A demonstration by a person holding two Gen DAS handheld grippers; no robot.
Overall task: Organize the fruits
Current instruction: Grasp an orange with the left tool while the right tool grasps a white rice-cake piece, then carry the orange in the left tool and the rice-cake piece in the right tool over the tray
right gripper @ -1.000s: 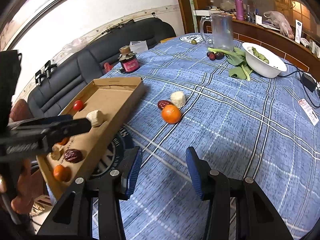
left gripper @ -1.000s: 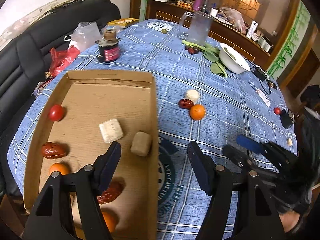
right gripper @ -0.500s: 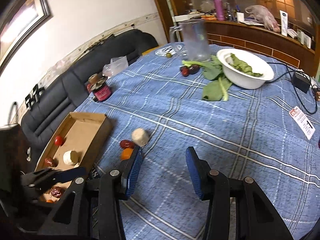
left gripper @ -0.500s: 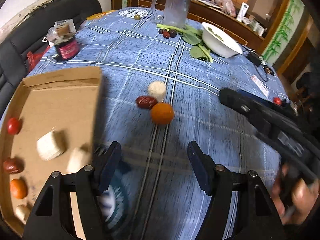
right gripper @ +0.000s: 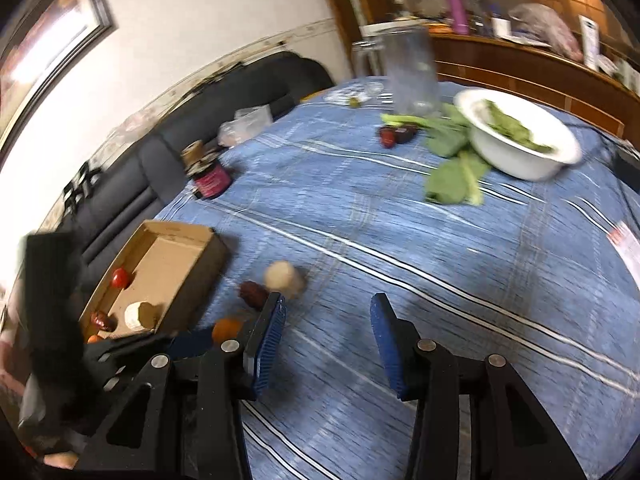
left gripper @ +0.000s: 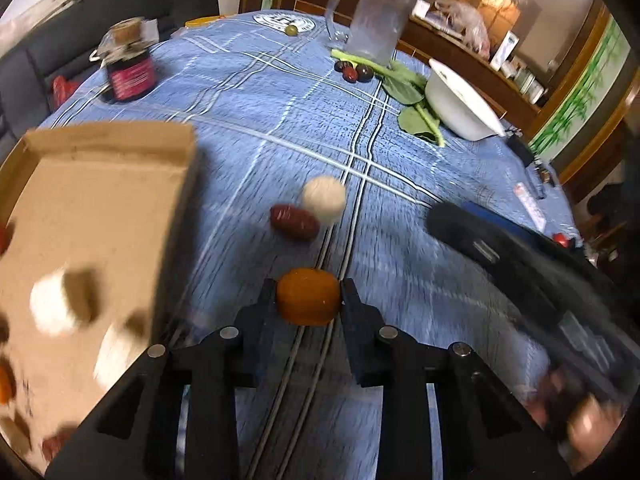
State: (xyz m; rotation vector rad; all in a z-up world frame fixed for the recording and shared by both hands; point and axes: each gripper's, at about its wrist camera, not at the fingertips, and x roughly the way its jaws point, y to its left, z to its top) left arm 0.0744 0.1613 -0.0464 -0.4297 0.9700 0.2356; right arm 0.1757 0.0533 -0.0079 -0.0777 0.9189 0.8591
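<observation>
My left gripper [left gripper: 308,294] is shut on an orange fruit [left gripper: 308,296] low over the blue checked tablecloth; the fruit also shows in the right wrist view [right gripper: 226,330]. Just beyond lie a dark red date [left gripper: 294,221] and a white round fruit [left gripper: 324,199]. The cardboard tray [left gripper: 92,216] at the left holds several fruits, blurred by motion. In the right wrist view the tray [right gripper: 168,272] holds a red tomato [right gripper: 120,278], a date and a white piece. My right gripper [right gripper: 326,328] is open and empty above the cloth.
A dark jar [left gripper: 130,70], a glass pitcher [left gripper: 374,26], dark fruits [left gripper: 356,72], green leaves [left gripper: 416,118] and a white bowl [left gripper: 460,108] stand at the far side. A small green fruit [left gripper: 292,31] lies near the far edge. A black sofa is at the left.
My left gripper moved forward from beside the tray to the orange fruit and closed on it. My right gripper swung up and to the right, staying open.
</observation>
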